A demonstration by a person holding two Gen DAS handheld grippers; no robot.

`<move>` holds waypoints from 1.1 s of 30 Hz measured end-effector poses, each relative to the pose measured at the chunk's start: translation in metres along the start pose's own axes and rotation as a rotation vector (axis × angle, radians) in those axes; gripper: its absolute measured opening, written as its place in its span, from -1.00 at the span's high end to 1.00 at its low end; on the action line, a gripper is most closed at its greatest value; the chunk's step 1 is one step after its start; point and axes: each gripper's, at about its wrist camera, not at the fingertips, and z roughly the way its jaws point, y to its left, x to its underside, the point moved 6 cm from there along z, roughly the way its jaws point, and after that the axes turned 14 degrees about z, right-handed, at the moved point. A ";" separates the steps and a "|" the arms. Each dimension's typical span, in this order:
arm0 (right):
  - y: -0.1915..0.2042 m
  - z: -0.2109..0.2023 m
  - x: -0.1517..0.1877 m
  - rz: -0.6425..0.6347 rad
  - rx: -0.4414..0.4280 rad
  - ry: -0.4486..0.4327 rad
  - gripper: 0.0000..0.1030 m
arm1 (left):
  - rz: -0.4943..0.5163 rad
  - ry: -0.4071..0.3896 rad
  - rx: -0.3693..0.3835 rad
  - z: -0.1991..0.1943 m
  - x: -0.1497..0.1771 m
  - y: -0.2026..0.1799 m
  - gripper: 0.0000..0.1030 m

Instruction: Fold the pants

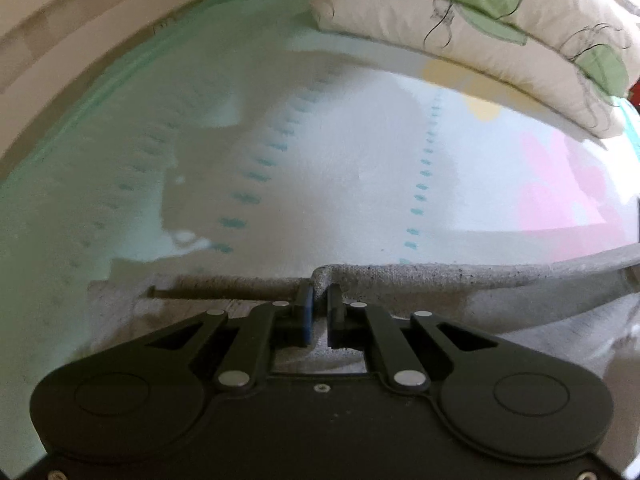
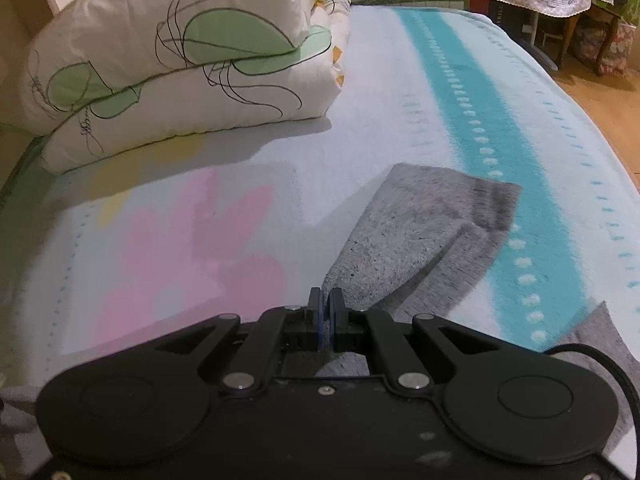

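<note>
Grey knit pants lie on a bed blanket. In the left wrist view my left gripper is shut on a raised fold of the pants' edge, which runs off to the right. In the right wrist view my right gripper is shut on an edge of the pants; the cloth stretches away from the jaws to the upper right, with a darker cuff band at its far end. More grey cloth lies at the lower right.
The blanket is pale with a teal dotted stripe and pink patches. A folded white quilt with green leaf print lies at the back; it also shows in the left wrist view. The bed edge and wood floor are on the right.
</note>
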 end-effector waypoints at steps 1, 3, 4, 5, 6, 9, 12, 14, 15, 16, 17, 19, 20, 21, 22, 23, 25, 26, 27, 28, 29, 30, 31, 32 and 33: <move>-0.003 -0.007 0.001 -0.002 -0.007 -0.004 0.94 | 0.002 -0.012 -0.003 -0.009 0.001 -0.002 0.84; -0.009 -0.020 0.004 -0.007 -0.013 -0.012 0.94 | -0.013 -0.035 -0.001 -0.031 0.007 -0.006 0.84; -0.013 -0.028 0.006 -0.007 -0.018 -0.017 0.94 | -0.009 -0.047 -0.005 -0.040 0.010 -0.008 0.84; -0.017 -0.035 0.009 -0.006 -0.022 -0.020 0.94 | -0.003 -0.060 -0.014 -0.051 0.014 -0.012 0.84; -0.022 -0.042 0.011 -0.003 -0.028 -0.022 0.94 | 0.001 -0.070 -0.022 -0.061 0.019 -0.016 0.84; -0.038 -0.065 0.022 0.000 -0.036 -0.032 0.94 | 0.011 -0.088 -0.024 -0.090 0.038 -0.030 0.84; -0.058 -0.085 0.039 0.000 -0.036 -0.036 0.94 | 0.014 -0.093 -0.019 -0.110 0.061 -0.041 0.84; -0.072 -0.094 0.052 0.004 -0.032 -0.027 0.94 | 0.013 -0.092 -0.015 -0.122 0.078 -0.048 0.84; -0.081 -0.097 0.060 0.006 -0.027 -0.021 0.94 | 0.011 -0.089 -0.013 -0.127 0.087 -0.052 0.84; -0.090 -0.100 0.067 0.010 -0.022 -0.014 0.94 | 0.010 -0.084 -0.011 -0.131 0.095 -0.057 0.84; -0.097 -0.101 0.074 0.013 -0.018 -0.008 0.94 | 0.002 -0.074 -0.006 -0.134 0.105 -0.060 0.84; -0.112 -0.103 0.088 0.031 -0.012 0.008 0.94 | -0.030 -0.057 0.009 -0.135 0.122 -0.064 0.84; -0.120 -0.103 0.095 0.046 -0.009 0.016 0.94 | -0.041 -0.047 0.014 -0.134 0.129 -0.067 0.84; -0.126 -0.102 0.101 0.056 -0.008 0.026 0.95 | -0.054 -0.031 0.019 -0.132 0.138 -0.069 0.84; -0.132 -0.100 0.108 0.064 -0.006 0.038 0.96 | -0.069 -0.016 0.029 -0.130 0.147 -0.072 0.84; -0.136 -0.099 0.114 0.067 -0.005 0.046 0.96 | -0.088 0.004 0.037 -0.126 0.155 -0.074 0.84; -0.144 -0.095 0.125 0.068 0.007 0.056 0.96 | -0.120 0.029 0.042 -0.121 0.169 -0.077 0.84; -0.146 -0.093 0.128 0.070 0.013 0.062 0.96 | -0.127 0.039 0.043 -0.119 0.176 -0.080 0.84; -0.149 -0.091 0.132 0.076 0.015 0.070 0.96 | -0.133 0.046 0.043 -0.116 0.181 -0.080 0.84; -0.151 -0.089 0.135 0.081 0.015 0.078 0.96 | -0.144 0.055 0.043 -0.114 0.185 -0.082 0.88; -0.156 -0.088 0.138 0.086 0.017 0.085 0.96 | -0.150 0.062 0.043 -0.114 0.189 -0.082 0.99; -0.157 -0.086 0.139 0.090 0.021 0.091 0.96 | -0.162 0.071 0.049 -0.113 0.194 -0.083 1.00; -0.160 -0.085 0.141 0.092 0.024 0.096 0.96 | -0.171 0.074 0.052 -0.113 0.198 -0.083 1.00; -0.163 -0.083 0.141 0.096 0.026 0.101 0.98 | -0.175 0.077 0.051 -0.113 0.201 -0.083 1.00; -0.166 -0.082 0.143 0.100 0.030 0.106 0.98 | -0.175 0.080 0.050 -0.113 0.203 -0.083 1.00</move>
